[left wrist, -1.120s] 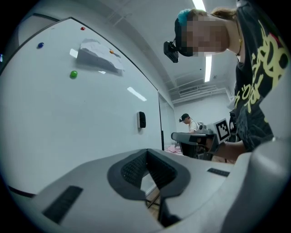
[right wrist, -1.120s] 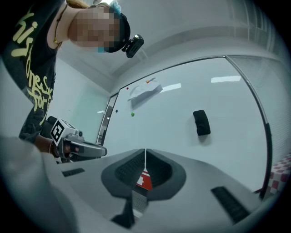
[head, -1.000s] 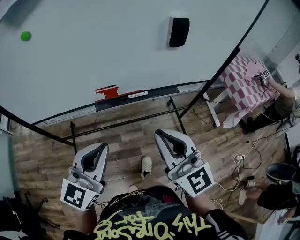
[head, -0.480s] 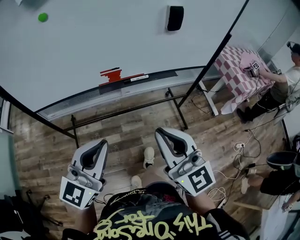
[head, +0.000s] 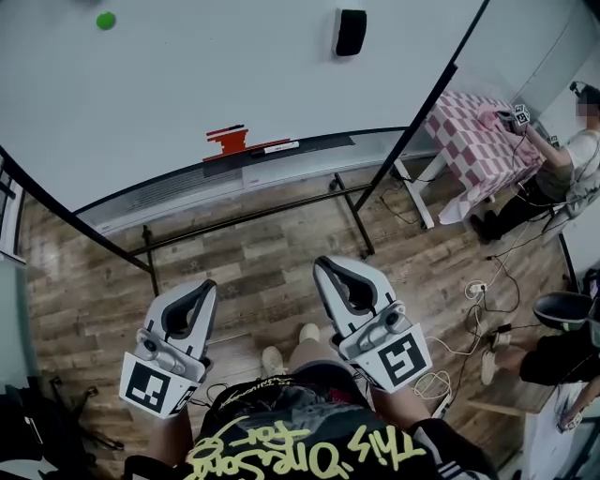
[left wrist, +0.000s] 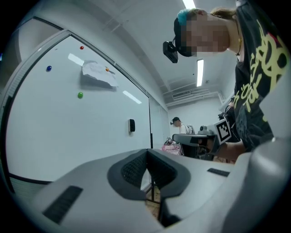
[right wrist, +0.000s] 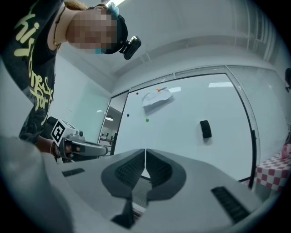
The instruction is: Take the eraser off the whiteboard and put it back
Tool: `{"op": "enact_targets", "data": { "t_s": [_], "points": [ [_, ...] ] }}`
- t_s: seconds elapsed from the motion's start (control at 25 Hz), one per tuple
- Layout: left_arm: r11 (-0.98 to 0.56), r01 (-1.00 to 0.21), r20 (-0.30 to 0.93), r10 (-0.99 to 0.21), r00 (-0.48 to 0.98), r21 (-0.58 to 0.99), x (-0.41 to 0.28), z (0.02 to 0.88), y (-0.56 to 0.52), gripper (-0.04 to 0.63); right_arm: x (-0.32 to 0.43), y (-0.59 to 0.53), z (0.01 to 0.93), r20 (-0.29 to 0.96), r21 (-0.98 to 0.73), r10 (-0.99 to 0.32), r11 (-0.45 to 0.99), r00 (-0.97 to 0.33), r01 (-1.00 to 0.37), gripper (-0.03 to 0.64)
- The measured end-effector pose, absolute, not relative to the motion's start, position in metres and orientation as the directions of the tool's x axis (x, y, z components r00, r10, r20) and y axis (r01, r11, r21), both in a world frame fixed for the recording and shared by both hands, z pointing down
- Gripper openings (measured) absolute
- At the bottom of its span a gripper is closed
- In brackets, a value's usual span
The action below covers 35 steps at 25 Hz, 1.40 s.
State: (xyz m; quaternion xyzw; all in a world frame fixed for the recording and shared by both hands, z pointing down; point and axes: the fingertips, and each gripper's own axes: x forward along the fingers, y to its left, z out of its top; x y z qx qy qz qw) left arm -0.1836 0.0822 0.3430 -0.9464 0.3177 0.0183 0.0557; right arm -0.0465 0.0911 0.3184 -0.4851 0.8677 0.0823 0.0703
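The black eraser (head: pixel 350 32) sticks to the whiteboard (head: pixel 216 75), high and right of centre, well beyond both grippers. It also shows in the left gripper view as the eraser (left wrist: pixel 131 125) and in the right gripper view as the eraser (right wrist: pixel 205 129). My left gripper (head: pixel 201 287) and right gripper (head: pixel 327 265) are held side by side over the wooden floor, pointing at the board. The left gripper (left wrist: pixel 147 152) and the right gripper (right wrist: pixel 145 152) are both shut, pads together, with nothing between them.
The board's tray (head: pixel 309 148) holds red markers (head: pixel 230 142). A green magnet (head: pixel 106 20) and a pinned paper (left wrist: pixel 99 73) sit on the board. The stand's legs (head: pixel 352 220) cross the floor. A checkered table (head: pixel 473 141), a seated person (head: pixel 581 159) and cables (head: pixel 478 300) lie right.
In the head view the whiteboard and its tray have slid upward and more floor shows in front of the grippers. Both grippers stay shut and empty, side by side.
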Motion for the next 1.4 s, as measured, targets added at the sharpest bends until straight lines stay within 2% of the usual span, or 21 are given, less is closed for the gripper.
{"op": "enact_targets", "data": {
  "t_s": [0.76, 0.92, 1.4],
  "points": [
    [-0.775, -0.625, -0.057, -0.622, 0.781, -0.098, -0.188, 0.347, 0.086, 0.006, -0.047, 0.094, 0.334, -0.16, 0.091, -0.819, 0.543, -0.55, -0.835, 0.008],
    [-0.773, -0.627, -0.057, -0.624, 0.779, -0.094, -0.189, 0.348, 0.086, 0.006, -0.05, 0.093, 0.32, -0.217, 0.061, -0.817, 0.535, -0.535, -0.842, 0.008],
    [-0.777, -0.623, -0.055, -0.621, 0.782, -0.089, -0.187, 0.349, 0.089, 0.006, -0.05, 0.096, 0.323, -0.198, 0.069, -0.82, 0.535, -0.537, -0.842, 0.008]
  ]
}}
